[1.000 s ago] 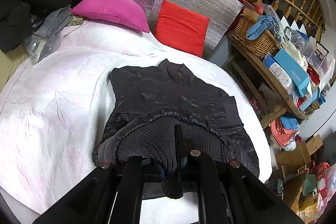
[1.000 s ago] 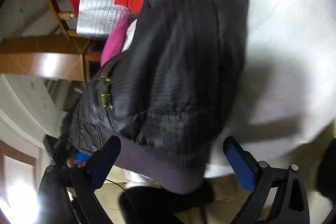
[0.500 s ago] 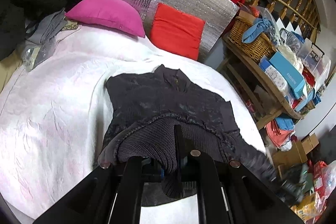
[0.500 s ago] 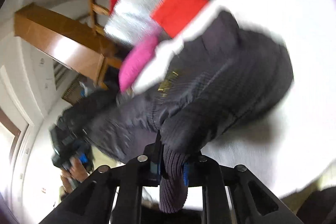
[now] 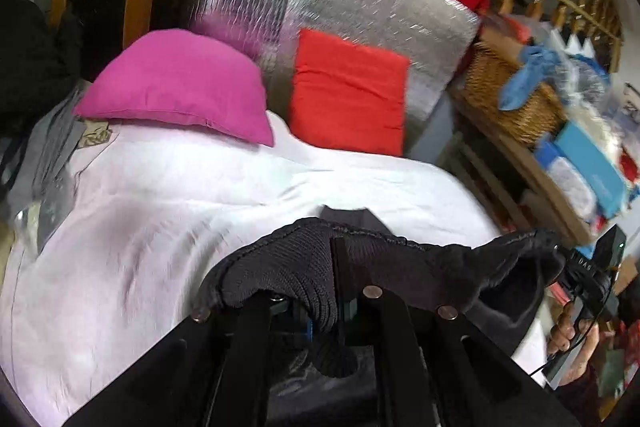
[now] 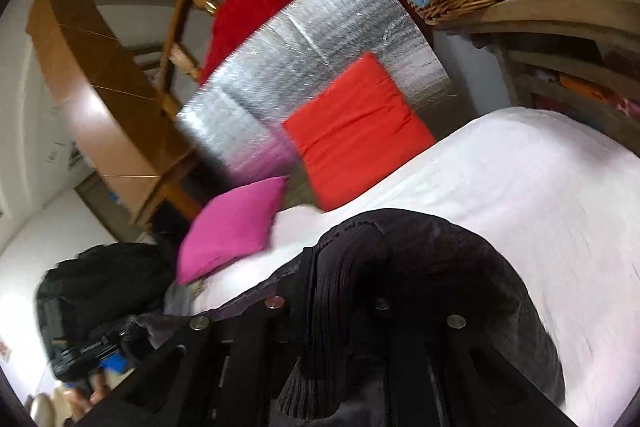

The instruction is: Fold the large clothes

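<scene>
1 jacket clamped by 2 grippers: left gripper & right gripper.

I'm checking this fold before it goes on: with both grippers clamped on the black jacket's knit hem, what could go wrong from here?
1. The left gripper pinches only a bunched bit of the ribbed knit hem of the black jacket; it may slip out.
2. The right gripper holds a similar small bite, so the hem could sag unevenly.
3. Most of the jacket hangs near the white bedspread's edge and might slide off.
</scene>
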Demonstrator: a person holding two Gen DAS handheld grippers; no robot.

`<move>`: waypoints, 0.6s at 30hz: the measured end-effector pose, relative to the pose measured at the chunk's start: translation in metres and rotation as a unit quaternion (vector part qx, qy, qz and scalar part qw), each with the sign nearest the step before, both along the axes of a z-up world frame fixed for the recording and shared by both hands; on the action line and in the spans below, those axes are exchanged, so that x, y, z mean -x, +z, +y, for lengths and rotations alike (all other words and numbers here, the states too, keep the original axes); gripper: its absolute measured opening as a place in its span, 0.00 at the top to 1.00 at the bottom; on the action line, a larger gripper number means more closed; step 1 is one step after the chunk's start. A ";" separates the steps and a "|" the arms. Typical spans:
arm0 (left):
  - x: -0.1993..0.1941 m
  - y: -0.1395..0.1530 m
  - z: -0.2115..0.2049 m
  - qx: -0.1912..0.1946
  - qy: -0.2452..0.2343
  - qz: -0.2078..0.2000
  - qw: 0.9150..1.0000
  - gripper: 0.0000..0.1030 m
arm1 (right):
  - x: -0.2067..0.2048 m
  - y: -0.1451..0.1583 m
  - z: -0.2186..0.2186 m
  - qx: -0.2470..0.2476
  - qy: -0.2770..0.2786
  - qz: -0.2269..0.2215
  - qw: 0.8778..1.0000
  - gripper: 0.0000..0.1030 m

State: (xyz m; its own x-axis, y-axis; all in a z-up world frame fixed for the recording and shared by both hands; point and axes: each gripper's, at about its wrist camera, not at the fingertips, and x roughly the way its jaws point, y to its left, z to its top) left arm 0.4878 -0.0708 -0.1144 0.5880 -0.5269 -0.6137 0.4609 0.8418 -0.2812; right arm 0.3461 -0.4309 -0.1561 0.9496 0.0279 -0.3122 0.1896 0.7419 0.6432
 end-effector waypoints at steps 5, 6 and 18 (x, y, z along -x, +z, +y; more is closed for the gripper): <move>-0.077 -0.071 -0.032 -0.042 0.028 0.053 0.997 0.92 | -0.081 -0.058 -0.034 -0.014 -0.008 0.062 0.998 0.89; -0.087 -0.087 -0.035 -0.049 0.032 0.066 0.996 0.92 | -0.092 -0.069 -0.038 -0.023 -0.005 0.073 0.997 0.89; -0.109 -0.136 -0.020 0.038 0.035 0.155 0.987 0.80 | -0.102 -0.136 -0.092 -0.206 0.038 0.051 0.977 0.27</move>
